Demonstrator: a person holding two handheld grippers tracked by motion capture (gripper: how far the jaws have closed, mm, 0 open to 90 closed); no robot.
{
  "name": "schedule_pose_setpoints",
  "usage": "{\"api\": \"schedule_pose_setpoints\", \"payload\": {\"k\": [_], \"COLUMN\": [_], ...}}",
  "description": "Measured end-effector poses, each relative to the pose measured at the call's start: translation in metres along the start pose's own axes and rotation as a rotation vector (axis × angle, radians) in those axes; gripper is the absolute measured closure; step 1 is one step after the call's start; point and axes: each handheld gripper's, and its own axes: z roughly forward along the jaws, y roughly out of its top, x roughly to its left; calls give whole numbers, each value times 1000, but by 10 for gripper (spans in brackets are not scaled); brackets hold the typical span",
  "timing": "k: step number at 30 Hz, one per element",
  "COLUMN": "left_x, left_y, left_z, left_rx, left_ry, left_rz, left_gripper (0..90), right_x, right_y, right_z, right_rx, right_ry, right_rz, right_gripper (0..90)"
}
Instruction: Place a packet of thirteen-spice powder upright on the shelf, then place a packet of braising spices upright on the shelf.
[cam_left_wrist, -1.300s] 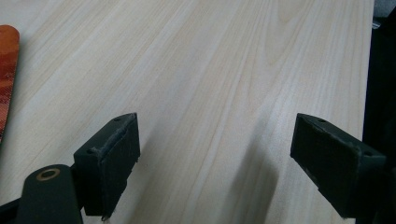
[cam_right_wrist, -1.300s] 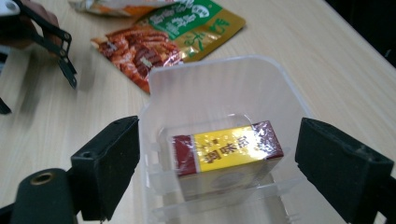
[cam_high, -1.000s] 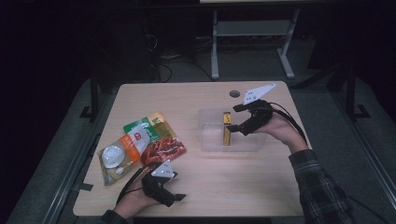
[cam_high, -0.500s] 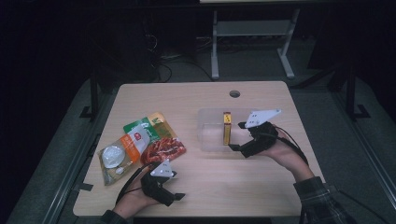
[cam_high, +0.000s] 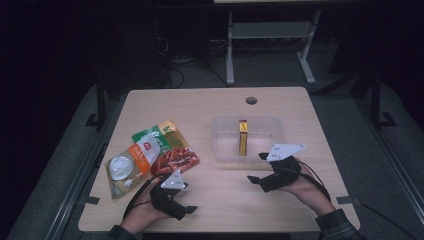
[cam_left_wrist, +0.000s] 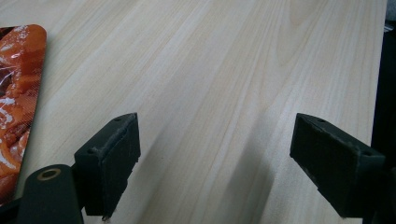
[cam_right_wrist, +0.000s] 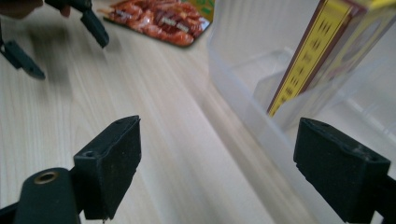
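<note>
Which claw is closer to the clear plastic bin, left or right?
Right. The right claw hovers open just off the clear plastic bin's near edge, beside the yellow box inside. The left claw sits farther away, by the red snack packet.

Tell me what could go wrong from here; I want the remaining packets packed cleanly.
The yellow box stands on its narrow edge in the clear bin; dropping a packet in could topple it. The red packet overlaps the others in the pile, so the open left gripper may drag two. The open right gripper sits near the bin's wall and might nudge it.
</note>
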Motion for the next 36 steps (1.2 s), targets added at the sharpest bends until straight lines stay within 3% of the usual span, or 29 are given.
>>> {"api": "schedule_pose_setpoints", "payload": {"k": [7,17,20,24,29,33,36], "left_x": [1,6,12,26,43,63,76], "left_y": [0,4,10,19,31,44,51], "left_z": [0,-5,-11,-20,-32,-41,-43], "left_rx": [6,-9,-29,-65,-57,-56,-51], "left_ry": [6,39,81,115,152,195,236], "left_rz": [-9,-28,-28,-66,-117,-155,-186], "left_gripper": [160,187,279,462,723,875,896], "right_x": [10,22,21,22,23,24,23], "right_y": [-27,-46,-46,-47,-46,-47,-47], "right_z": [5,3,4,6,9,10,9], "right_rx": [29,63,58,69,71,74,73], "right_ry": [-19,1,12,22,30,35,37], "right_rz": [38,77,91,87,82,82,85], "right_gripper": [147,146,146,146,146,146,146]}}
